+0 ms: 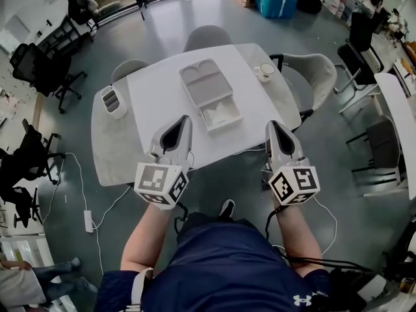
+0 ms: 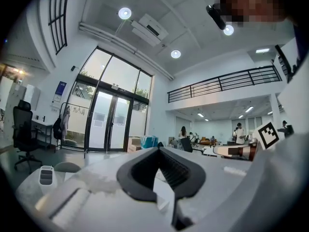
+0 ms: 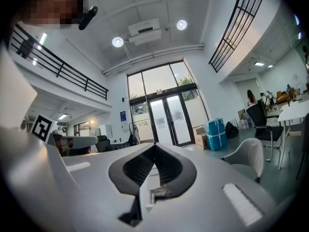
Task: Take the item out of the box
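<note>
An open pale grey box (image 1: 203, 78) lies in the middle of the white table (image 1: 153, 106), its lid folded back toward the far side. The near half holds a white item (image 1: 220, 114). My left gripper (image 1: 184, 119) hovers over the table's near edge, left of the box and apart from it, jaws shut with nothing between them. My right gripper (image 1: 271, 124) is at the near right edge, also shut and empty. In the gripper views, the left gripper (image 2: 158, 149) and the right gripper (image 3: 154, 144) show tips meeting, with only the room beyond.
A small grey container (image 1: 114, 101) with dark compartments stands at the table's left side. A white cup (image 1: 265, 70) sits at the far right corner. Grey chairs (image 1: 208, 36) (image 1: 316, 77) ring the table. A power strip (image 1: 88, 221) and its cable lie on the floor.
</note>
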